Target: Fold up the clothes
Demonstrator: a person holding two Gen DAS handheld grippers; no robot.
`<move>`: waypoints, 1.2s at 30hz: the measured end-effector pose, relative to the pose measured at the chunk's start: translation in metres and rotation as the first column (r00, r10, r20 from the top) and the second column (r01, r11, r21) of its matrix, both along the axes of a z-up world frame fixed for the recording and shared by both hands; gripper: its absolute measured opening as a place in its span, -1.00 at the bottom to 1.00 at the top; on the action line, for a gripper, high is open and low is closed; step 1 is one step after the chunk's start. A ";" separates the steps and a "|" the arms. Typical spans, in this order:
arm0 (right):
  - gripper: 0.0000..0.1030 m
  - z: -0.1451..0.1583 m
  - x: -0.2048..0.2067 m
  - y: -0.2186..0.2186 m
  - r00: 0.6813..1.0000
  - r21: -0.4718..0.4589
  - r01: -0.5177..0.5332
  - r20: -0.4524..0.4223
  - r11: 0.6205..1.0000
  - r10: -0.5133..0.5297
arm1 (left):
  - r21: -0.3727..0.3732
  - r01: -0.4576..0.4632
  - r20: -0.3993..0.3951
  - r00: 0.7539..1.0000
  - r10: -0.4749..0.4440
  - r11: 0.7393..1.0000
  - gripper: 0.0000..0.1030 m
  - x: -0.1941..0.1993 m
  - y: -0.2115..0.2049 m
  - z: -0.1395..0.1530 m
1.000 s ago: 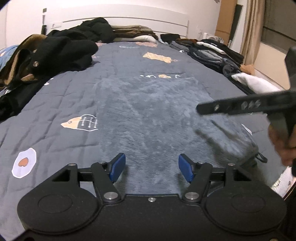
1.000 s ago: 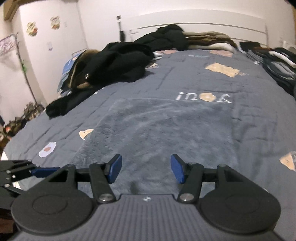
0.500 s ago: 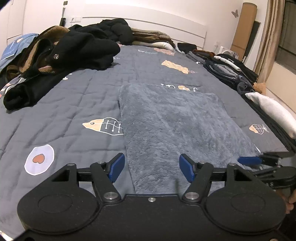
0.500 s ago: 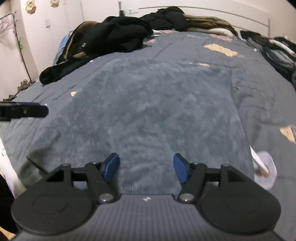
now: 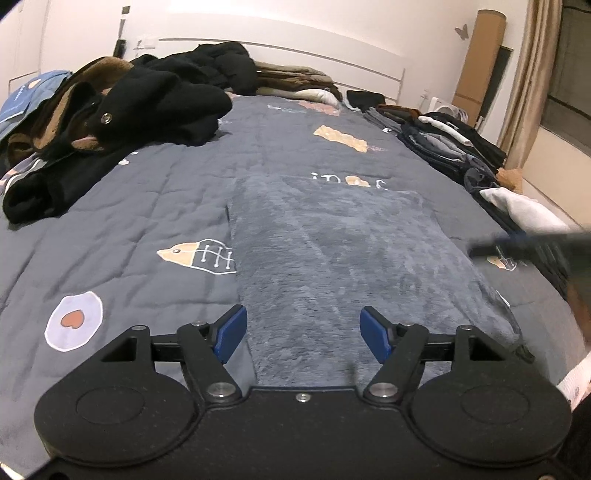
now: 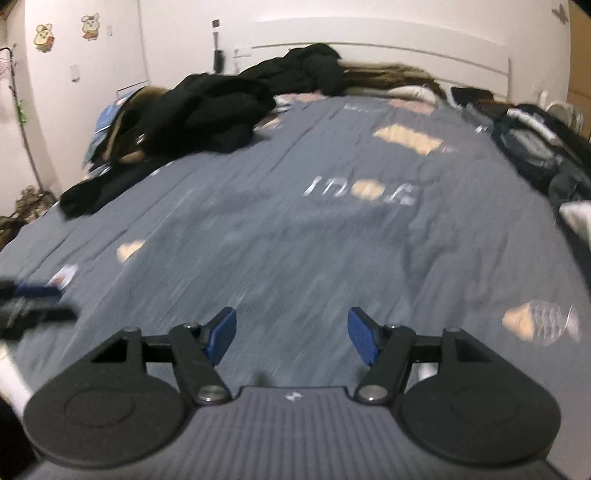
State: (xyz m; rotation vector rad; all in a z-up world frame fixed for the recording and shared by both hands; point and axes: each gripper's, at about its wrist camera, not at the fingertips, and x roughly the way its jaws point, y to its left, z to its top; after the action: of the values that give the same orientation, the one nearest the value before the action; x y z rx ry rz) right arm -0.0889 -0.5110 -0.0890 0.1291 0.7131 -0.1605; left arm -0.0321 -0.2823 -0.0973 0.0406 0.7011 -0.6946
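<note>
A grey fleece (image 5: 332, 258) lies flat as a neat rectangle on the bed (image 5: 147, 206). Both the left gripper (image 5: 300, 334) and the right gripper (image 6: 291, 334) gape empty above it. It could be spread for folding or already folded; the frames cannot tell which.

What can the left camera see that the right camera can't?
Only the left wrist view shows the curtain and the heart patch. Only the right wrist view shows the cartoon wall stickers. Both show the fuzzy grey garment lying flat, blurred in the right view, the black clothes pile, and each open hand-held gripper.
</note>
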 end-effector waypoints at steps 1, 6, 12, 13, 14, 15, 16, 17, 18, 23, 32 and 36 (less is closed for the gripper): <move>0.28 0.002 0.013 -0.009 1.000 0.005 0.006 -0.011 1.000 -0.006 | 0.003 0.002 0.002 1.000 -0.002 1.000 0.31 0.000 -0.001 0.000; 0.28 -0.008 0.068 -0.039 0.999 0.046 0.030 -0.021 0.998 -0.030 | 0.011 0.016 0.005 1.000 -0.016 1.000 0.31 0.002 -0.006 -0.003; 0.28 -0.026 0.128 -0.062 0.998 0.078 0.058 -0.003 0.995 -0.058 | 0.019 0.002 -0.017 1.000 -0.002 1.000 0.31 0.016 -0.009 -0.010; 0.28 -0.031 0.135 -0.064 0.998 0.072 0.060 -0.010 0.996 -0.059 | 0.019 -0.001 -0.023 1.000 0.001 1.000 0.31 0.018 -0.009 -0.011; 0.28 -0.035 0.141 -0.066 0.998 0.063 0.062 -0.021 0.996 -0.060 | 0.019 -0.002 -0.027 1.000 0.003 1.000 0.31 0.021 -0.010 -0.012; 0.28 -0.041 0.146 -0.069 0.997 0.052 0.070 -0.041 0.996 -0.067 | 0.020 -0.004 -0.030 1.000 0.005 1.000 0.31 0.023 -0.010 -0.013; 0.28 -0.047 0.148 -0.070 0.995 0.053 0.068 -0.069 0.996 -0.065 | 0.021 -0.006 -0.032 0.999 0.007 1.000 0.31 0.024 -0.010 -0.014; 0.28 -0.053 0.150 -0.071 0.993 0.059 0.064 -0.099 0.996 -0.058 | 0.021 -0.008 -0.033 0.999 0.009 1.000 0.31 0.025 -0.009 -0.015; 0.28 -0.060 0.148 -0.072 0.991 0.063 0.055 -0.125 0.996 -0.047 | 0.021 -0.011 -0.036 0.999 0.012 1.000 0.31 0.027 -0.009 -0.015; 0.28 -0.072 0.109 -0.060 0.991 0.037 0.002 -0.132 0.999 0.003 | 0.012 -0.022 -0.047 0.999 0.022 1.000 0.31 0.031 -0.008 -0.014; 0.28 -0.050 0.032 -0.039 0.999 0.037 -0.010 -0.038 0.999 0.012 | 0.033 -0.001 -0.020 1.000 0.002 0.999 0.31 0.024 -0.007 -0.014; 0.28 -0.031 0.003 -0.021 0.999 0.051 0.003 0.040 0.999 -0.005 | 0.035 0.005 -0.007 1.000 -0.004 0.999 0.31 0.019 -0.010 -0.012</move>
State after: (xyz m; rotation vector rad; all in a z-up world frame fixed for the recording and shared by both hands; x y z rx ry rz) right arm -0.0861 -0.5321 -0.1204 0.1819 0.6774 -0.1430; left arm -0.0128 -0.2923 -0.1096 0.0723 0.7207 -0.6870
